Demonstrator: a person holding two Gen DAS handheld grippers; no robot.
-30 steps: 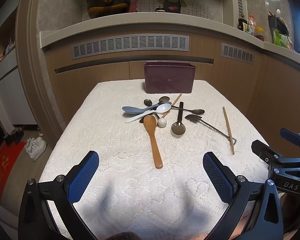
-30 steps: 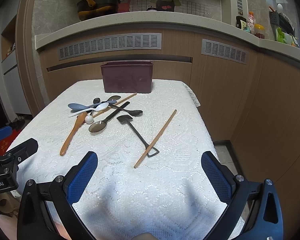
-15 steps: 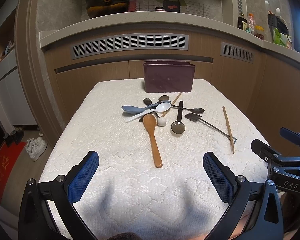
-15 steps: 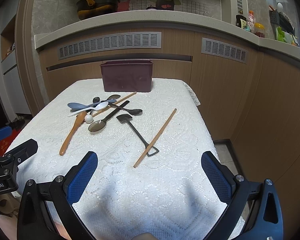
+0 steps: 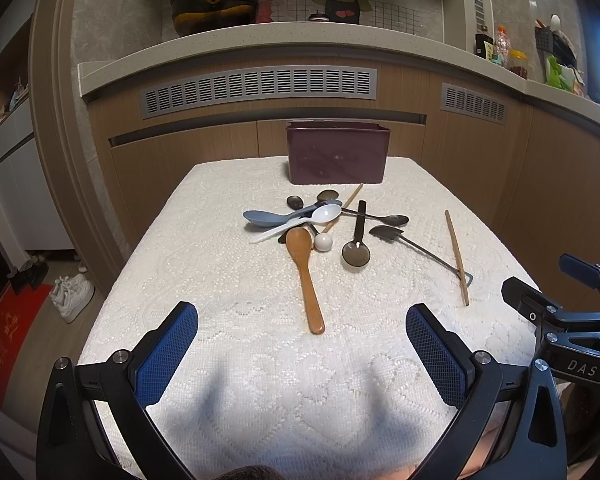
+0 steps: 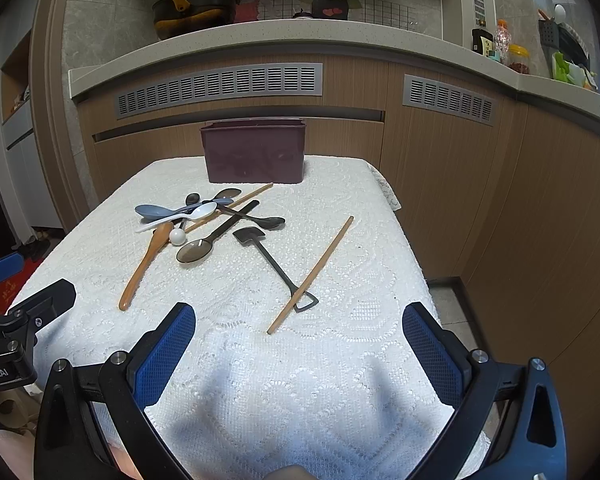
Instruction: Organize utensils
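A pile of utensils lies mid-table: a wooden spoon [image 5: 306, 272], a white spoon [image 5: 296, 224], a blue spoon [image 5: 268, 217], dark spoons [image 5: 357, 246], a black shovel-shaped spoon [image 5: 416, 250] and a loose chopstick [image 5: 456, 256]. A dark purple bin [image 5: 337, 152] stands at the table's far edge. My left gripper [image 5: 300, 356] is open and empty above the near edge. My right gripper [image 6: 298, 356] is open and empty, nearest the chopstick [image 6: 312, 274] and shovel spoon [image 6: 274, 264]. The wooden spoon [image 6: 144, 266] and the bin [image 6: 254, 151] show in the right wrist view.
A white lace cloth [image 5: 228, 280] covers the table. A wood-panelled counter wall [image 5: 260, 88] rises behind the bin. The floor drops away left, with shoes [image 5: 70, 292], and right of the table [image 6: 444, 296]. Each gripper shows at the other view's edge [image 5: 572, 320].
Both grippers have edged slightly forward towards the utensils. Both stay open and nothing on the table has moved.
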